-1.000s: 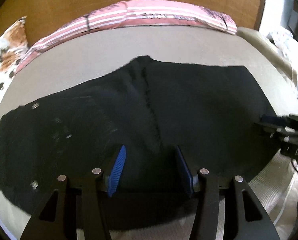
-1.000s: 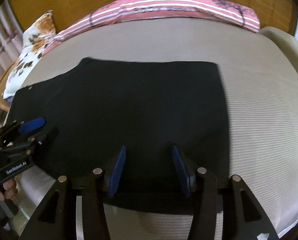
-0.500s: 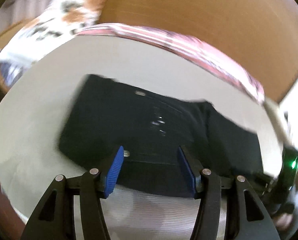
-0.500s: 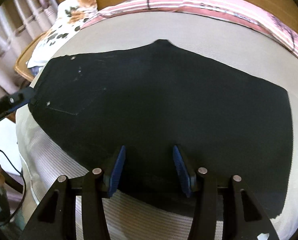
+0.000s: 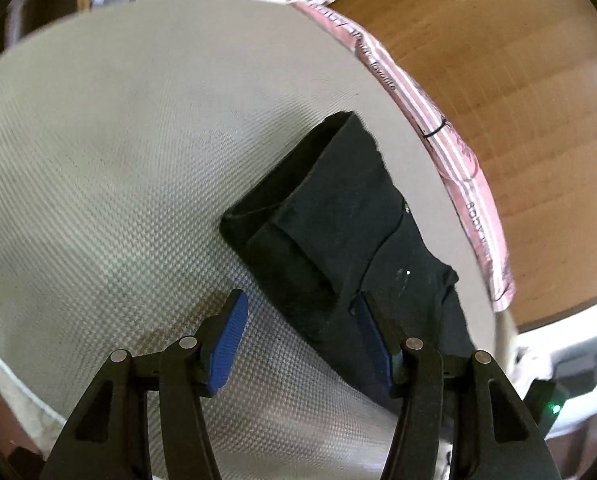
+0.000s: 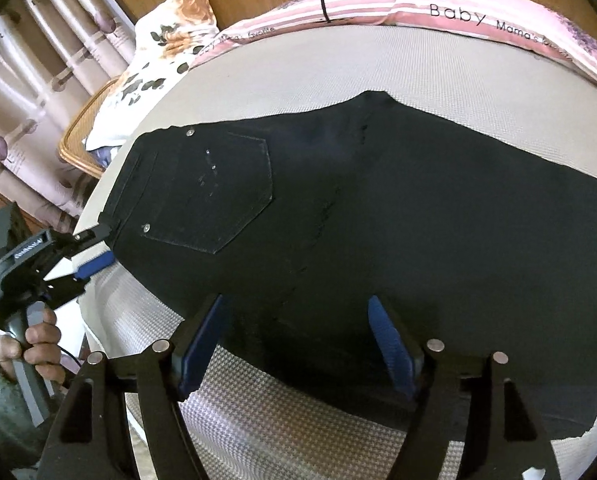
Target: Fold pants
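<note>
Here both claws gape, right claw (image 6: pixel 298 344) just widened; pants (image 6: pixel 378 220) partly cut off.

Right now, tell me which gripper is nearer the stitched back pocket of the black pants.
Left. The left gripper is at the waistband beside the back pocket; the right gripper hangs open over the near hem, farther off.

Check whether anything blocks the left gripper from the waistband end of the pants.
Nothing visible does. The left gripper sits open right at the waistband corner of the black pants, with only bare mattress beside it.
</note>
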Action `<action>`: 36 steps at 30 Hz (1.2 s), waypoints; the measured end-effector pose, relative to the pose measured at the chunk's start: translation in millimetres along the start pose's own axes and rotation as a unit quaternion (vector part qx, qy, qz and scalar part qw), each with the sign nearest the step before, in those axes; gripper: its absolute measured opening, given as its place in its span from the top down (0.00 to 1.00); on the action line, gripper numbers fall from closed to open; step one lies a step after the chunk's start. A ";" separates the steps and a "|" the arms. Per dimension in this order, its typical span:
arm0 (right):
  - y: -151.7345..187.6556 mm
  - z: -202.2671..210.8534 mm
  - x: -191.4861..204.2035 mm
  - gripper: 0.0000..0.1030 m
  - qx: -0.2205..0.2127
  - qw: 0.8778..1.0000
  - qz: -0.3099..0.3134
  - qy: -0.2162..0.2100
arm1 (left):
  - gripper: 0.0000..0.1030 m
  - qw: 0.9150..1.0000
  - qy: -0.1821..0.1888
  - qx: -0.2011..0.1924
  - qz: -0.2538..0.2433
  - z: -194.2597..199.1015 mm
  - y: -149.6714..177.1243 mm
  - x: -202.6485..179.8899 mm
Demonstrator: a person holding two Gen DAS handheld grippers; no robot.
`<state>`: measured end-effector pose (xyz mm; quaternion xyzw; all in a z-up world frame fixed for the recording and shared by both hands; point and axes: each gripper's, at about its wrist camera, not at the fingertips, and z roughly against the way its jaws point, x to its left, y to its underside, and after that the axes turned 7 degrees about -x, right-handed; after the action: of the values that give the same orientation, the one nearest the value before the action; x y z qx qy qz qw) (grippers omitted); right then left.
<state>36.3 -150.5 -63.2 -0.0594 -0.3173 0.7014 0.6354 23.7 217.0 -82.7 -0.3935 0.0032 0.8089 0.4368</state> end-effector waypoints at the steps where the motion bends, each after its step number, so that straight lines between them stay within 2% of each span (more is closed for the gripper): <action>1: -0.2 0.5 -0.7 0.31 0.000 1.000 -0.002 0.000 | 0.45 1.000 0.003 0.001 0.009 -2.1 -0.3 3.8; 4: -1.4 0.8 -3.6 0.31 -0.001 1.000 -0.011 0.001 | 0.45 0.999 0.022 0.000 0.035 -7.4 -3.4 13.9; 14: -3.1 -5.8 -3.2 0.31 0.008 1.000 -0.014 0.004 | 0.45 0.997 0.060 -0.039 0.036 -21.4 -15.3 18.5; 22: -1.8 -5.3 -3.1 0.31 0.005 1.000 -0.018 0.005 | 0.46 0.997 0.057 -0.057 0.019 -27.2 -17.8 14.3; 23: -2.2 -4.3 -3.8 0.31 0.003 1.000 -0.019 0.005 | 0.48 0.997 0.050 -0.058 0.013 -28.1 -17.8 12.1; 25: -2.8 -1.5 -6.1 0.31 -0.002 1.000 -0.025 0.004 | 0.63 0.998 0.026 -0.060 -0.004 -29.8 -17.3 9.3; 27: -3.8 3.0 -9.7 0.31 -0.008 0.999 -0.032 0.007 | 0.70 0.998 0.010 -0.060 -0.026 -32.1 -16.3 3.5; 30: -4.0 13.0 -18.0 0.31 -0.022 0.999 -0.045 0.010 | 0.76 0.997 -0.011 -0.062 -0.049 -28.1 -17.3 -11.0; 32: -4.6 21.6 -26.0 0.31 -0.032 0.998 -0.056 0.013 | 0.77 0.993 -0.016 -0.075 -0.087 -20.3 -17.6 -33.0; 34: -6.0 29.7 -35.0 0.31 -0.041 0.997 -0.068 0.017 | 0.78 0.988 -0.007 -0.087 -0.131 -9.6 -16.5 -64.0; 36: -7.9 40.5 -47.9 0.30 -0.052 0.995 -0.085 0.019 | 0.78 0.985 0.011 -0.091 -0.147 -2.3 -16.4 -85.9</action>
<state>32.2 -210.1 -42.4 -0.0788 -0.3452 0.6258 0.6950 63.3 165.8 -23.8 -0.4365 -0.1232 0.7286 0.5132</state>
